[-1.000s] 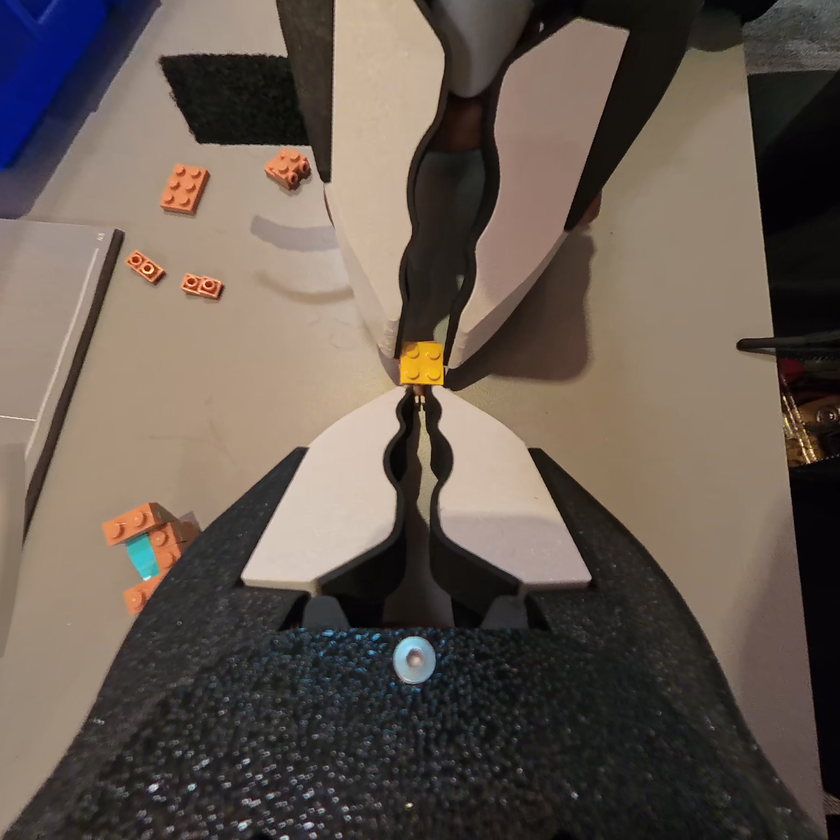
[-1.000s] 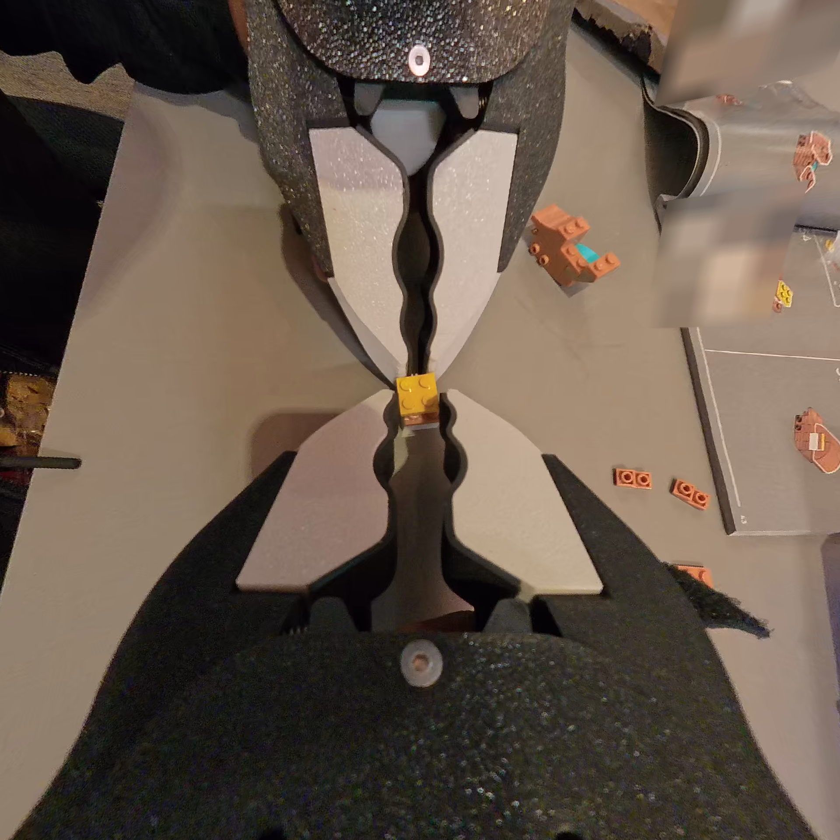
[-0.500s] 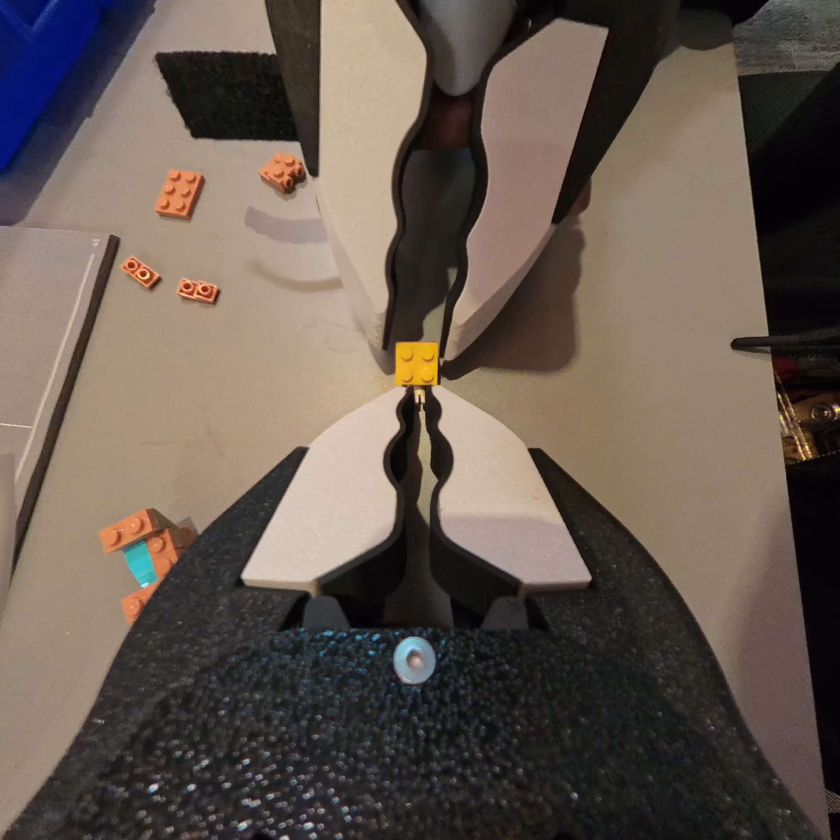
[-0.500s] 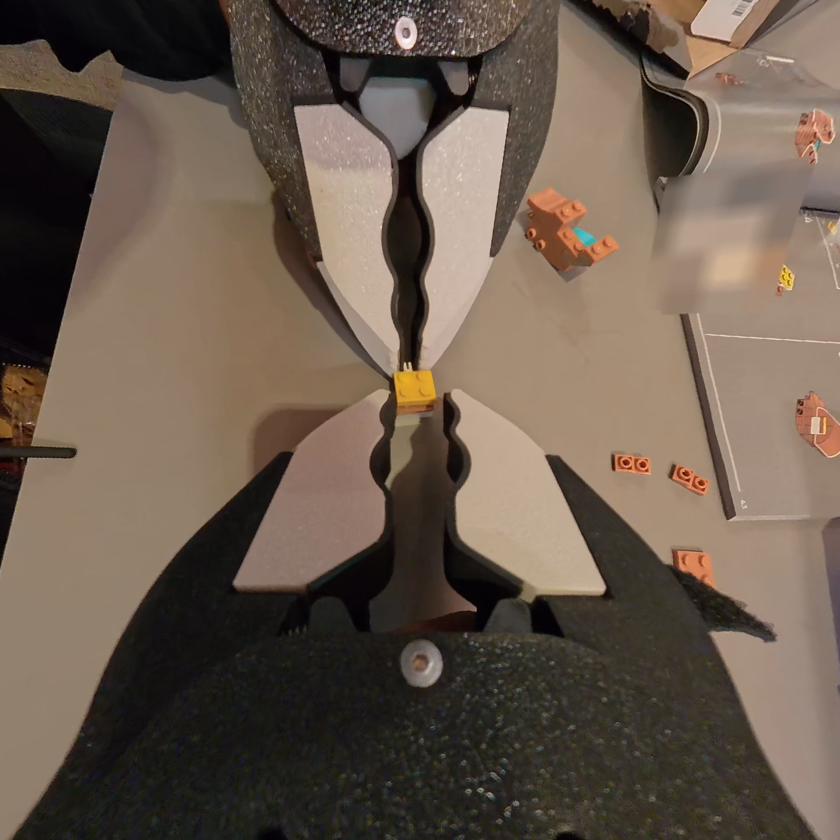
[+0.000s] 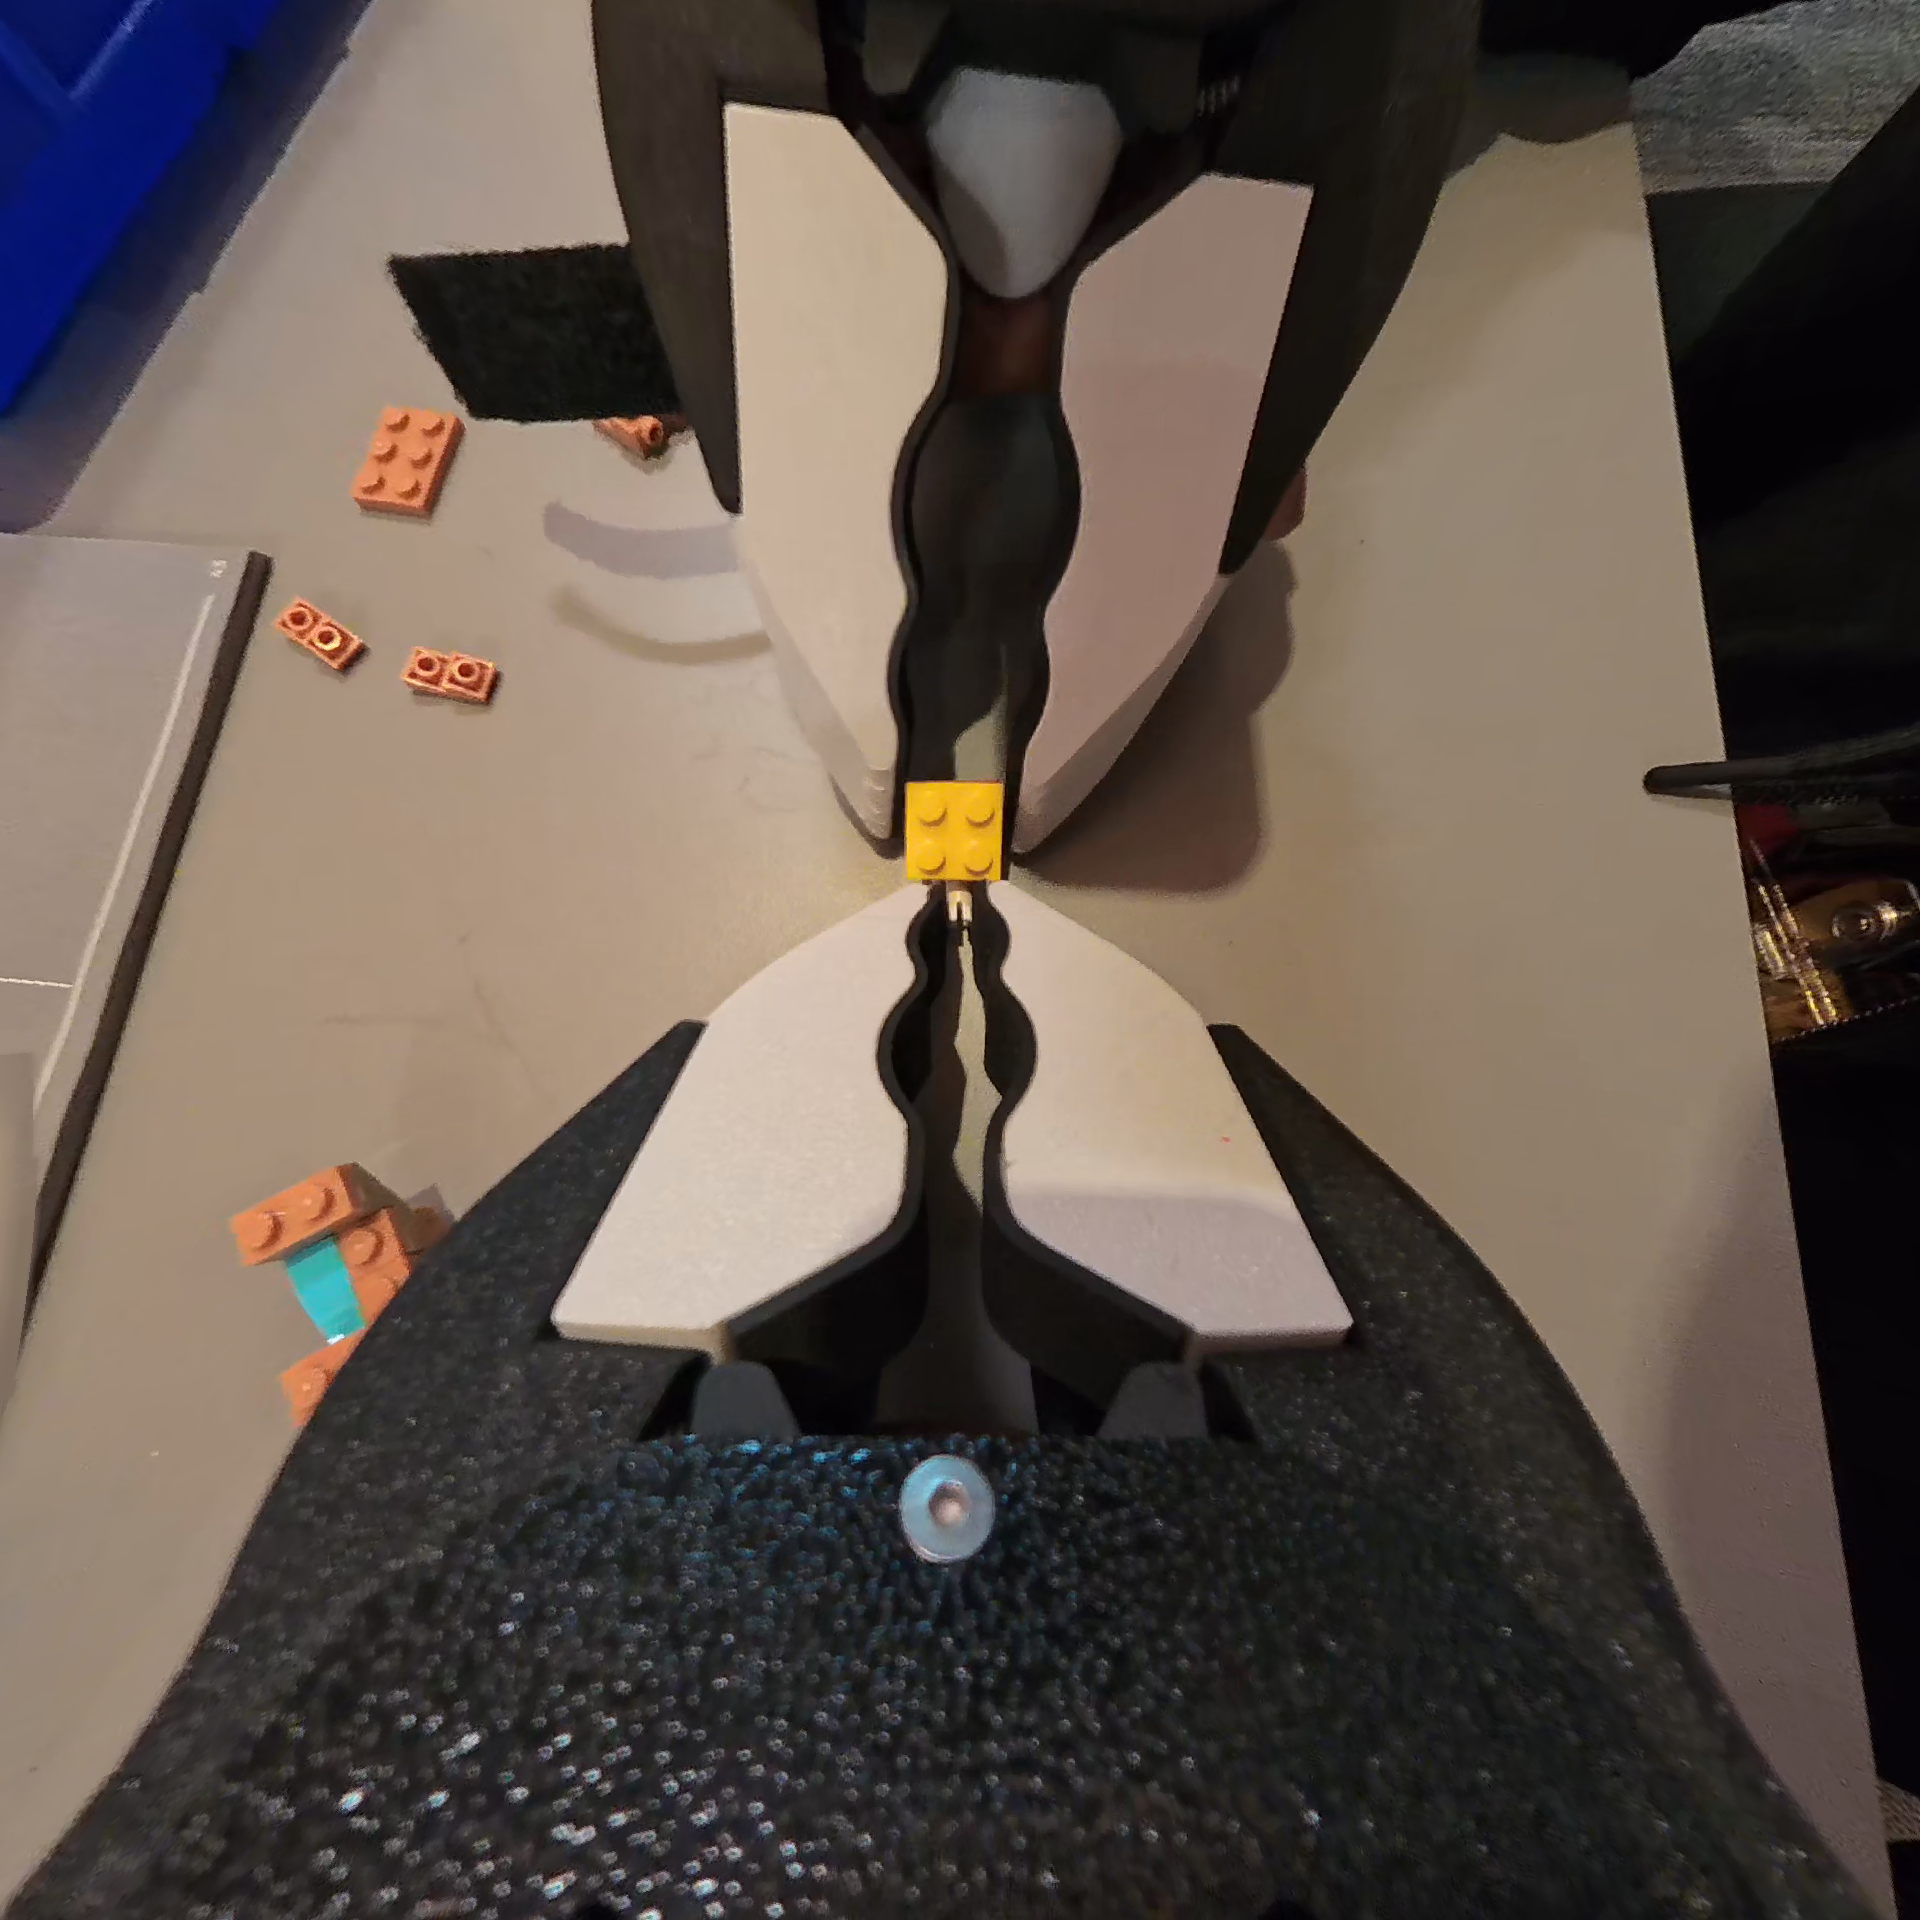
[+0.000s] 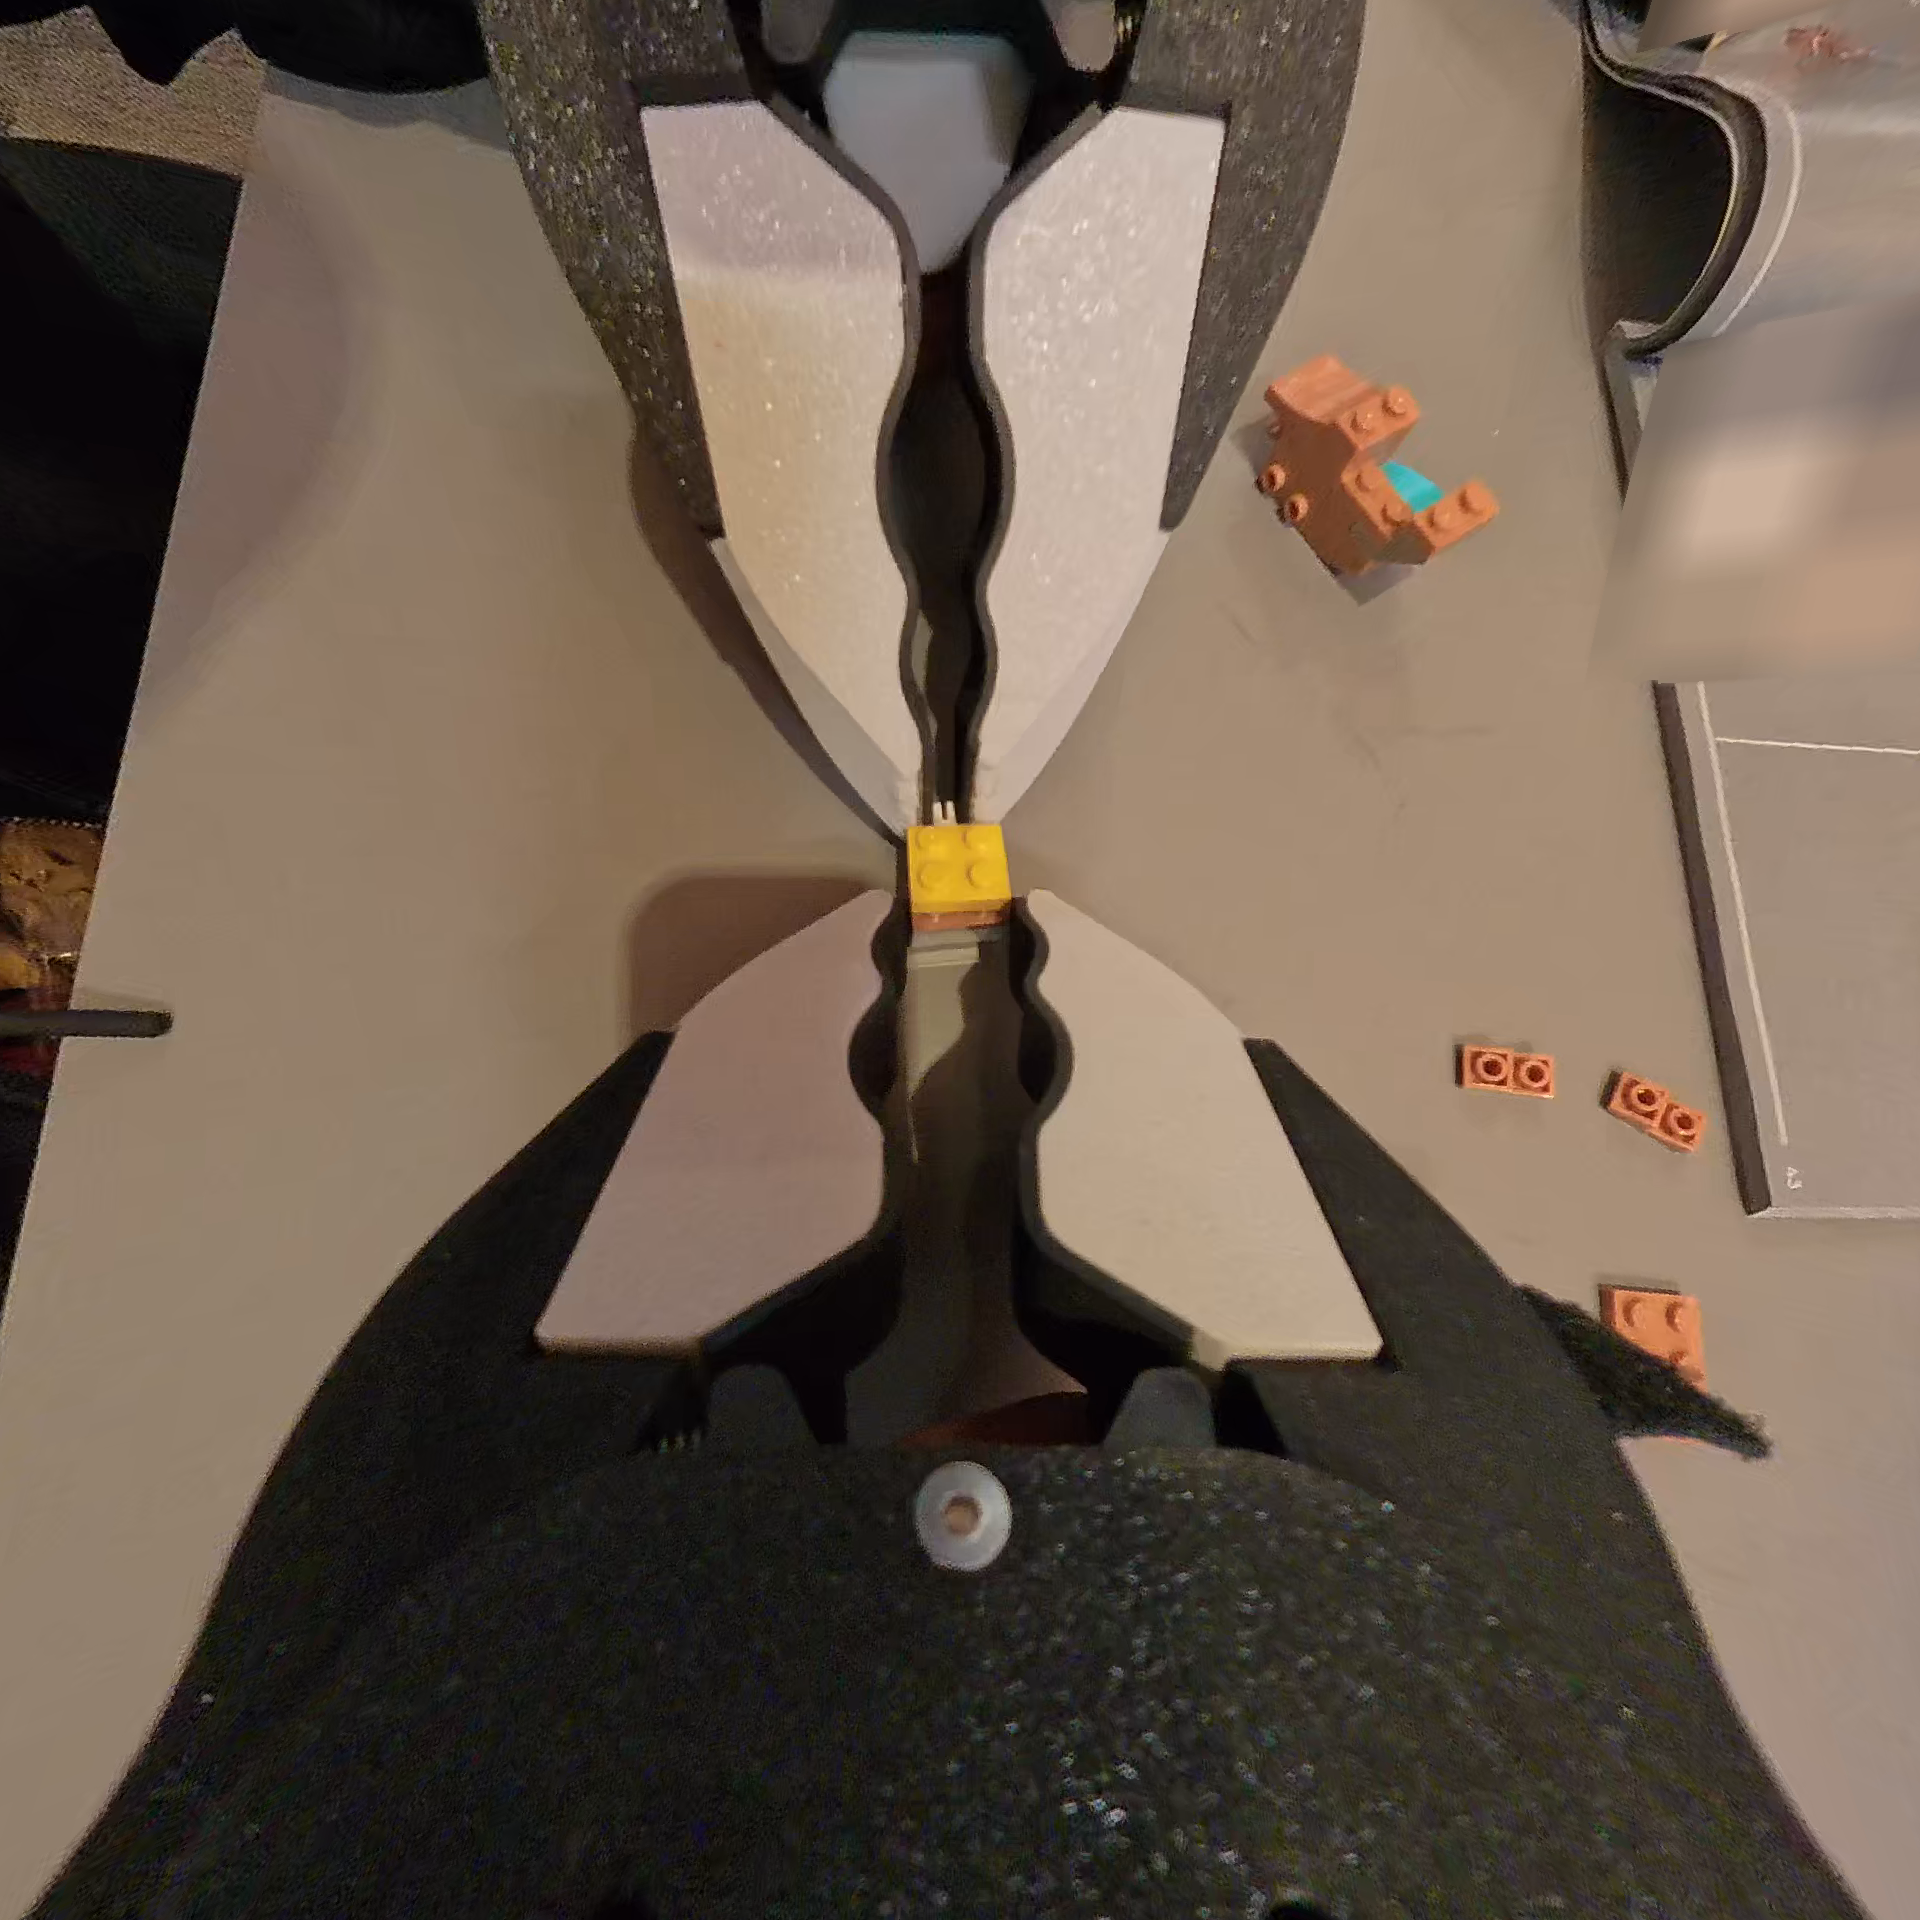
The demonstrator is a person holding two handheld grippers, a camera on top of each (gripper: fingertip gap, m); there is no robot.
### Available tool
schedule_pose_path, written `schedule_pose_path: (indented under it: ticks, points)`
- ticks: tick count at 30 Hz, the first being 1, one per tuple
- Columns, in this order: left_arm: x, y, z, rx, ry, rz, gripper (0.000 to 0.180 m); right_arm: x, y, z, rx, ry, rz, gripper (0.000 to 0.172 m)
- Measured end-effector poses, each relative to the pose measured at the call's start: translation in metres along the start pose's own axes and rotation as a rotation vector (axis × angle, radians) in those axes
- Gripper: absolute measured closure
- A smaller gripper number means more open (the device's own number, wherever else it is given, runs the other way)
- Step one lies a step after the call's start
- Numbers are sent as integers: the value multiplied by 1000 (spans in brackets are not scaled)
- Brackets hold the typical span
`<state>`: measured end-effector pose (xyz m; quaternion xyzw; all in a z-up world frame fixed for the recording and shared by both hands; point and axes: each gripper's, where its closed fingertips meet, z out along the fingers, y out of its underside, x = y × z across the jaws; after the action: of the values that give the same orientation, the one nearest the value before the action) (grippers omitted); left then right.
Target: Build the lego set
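A small yellow four-stud brick (image 5: 954, 831) with a brown plate (image 6: 958, 916) under it hangs above the grey table (image 5: 1403, 935), between my two grippers, which face each other. A tiny white piece (image 5: 957, 909) sticks out of the brick's side. My left gripper (image 5: 957, 916) is shut on this white piece, as the right wrist view (image 6: 943, 810) also shows. My right gripper (image 6: 958, 914) is open. Its fingertips (image 5: 1049, 800) flank the brick's far half closely and do not clamp it.
To the left lie a brown six-stud plate (image 5: 407, 459), two small brown two-stud plates (image 5: 320, 634) (image 5: 449, 673) and a brown and teal brick assembly (image 5: 322, 1247). A grey board (image 5: 94, 790), a black patch (image 5: 530, 332) and a blue bin (image 5: 94, 156) are nearby. The table edge runs along the right (image 5: 1704, 935).
My right gripper gripped the yellow brick a second ago, then opened and backed off, and has now narrowed a little around it. My left gripper stayed shut on the white piece.
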<state>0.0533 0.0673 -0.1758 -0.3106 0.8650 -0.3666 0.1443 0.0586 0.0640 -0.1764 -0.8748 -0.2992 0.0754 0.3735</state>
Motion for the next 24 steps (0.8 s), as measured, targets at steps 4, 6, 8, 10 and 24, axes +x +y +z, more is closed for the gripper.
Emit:
schedule_pose_path:
  ticks: [4,6,8,10,24]
  points:
    - [0,-1,-2,-2,-1,4,176,0,-2,0,15,9,-11,154]
    - [0,-1,-3,-8,-6,7,176,0,-3,-1,26,14,-12,154]
    - [-1,-2,-5,-14,-11,12,176,1,-6,-2,45,17,-11,154]
    - [-1,-4,-8,-18,-19,17,176,2,-8,-3,68,22,-2,154]
    - [-6,-15,-21,10,-75,9,174,6,-21,-16,181,39,54,155]
